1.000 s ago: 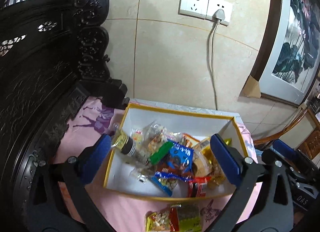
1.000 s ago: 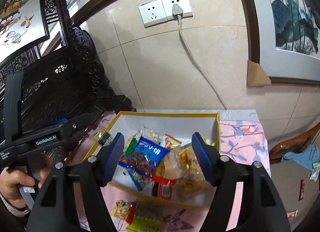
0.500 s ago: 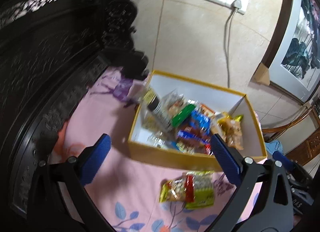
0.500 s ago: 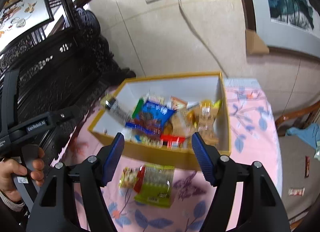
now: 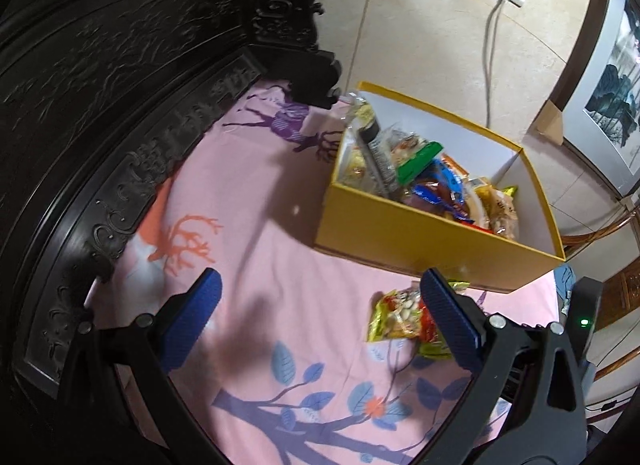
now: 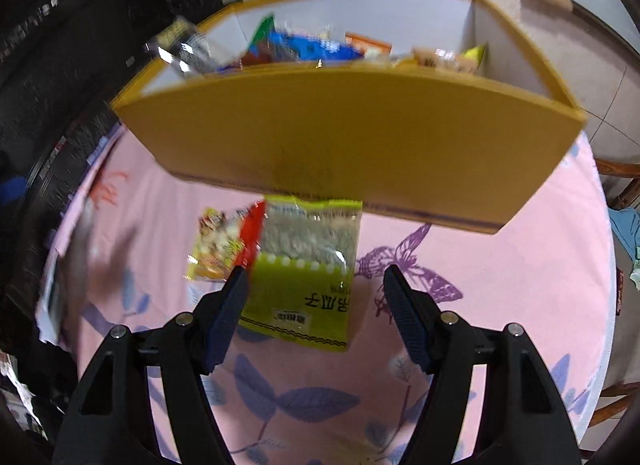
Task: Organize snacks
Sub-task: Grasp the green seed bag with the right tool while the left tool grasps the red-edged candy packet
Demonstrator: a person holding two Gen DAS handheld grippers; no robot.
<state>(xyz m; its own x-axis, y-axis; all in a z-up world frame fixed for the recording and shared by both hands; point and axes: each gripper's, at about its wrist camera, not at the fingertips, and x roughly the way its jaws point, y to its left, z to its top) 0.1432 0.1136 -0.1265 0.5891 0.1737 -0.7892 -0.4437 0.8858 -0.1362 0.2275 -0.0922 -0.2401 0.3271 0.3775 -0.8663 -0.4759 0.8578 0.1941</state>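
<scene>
A yellow box with white inside walls holds several snack packs and stands on a pink cloth; it also shows in the right wrist view. In front of it lie a green seed pack and a yellow and red snack pack, the latter also in the left wrist view. My right gripper is open, low over the green pack, its fingers either side of the pack's near end. My left gripper is open and empty over the cloth, left of the packs.
The pink floral cloth covers the table. Dark carved wooden furniture runs along the left. A tiled wall with a socket and cable is behind the box. A wooden chair stands at the right edge.
Both grippers have pulled back from over the box and dropped low. The right one now sits over the green pack in front of the box. Both stay open.
</scene>
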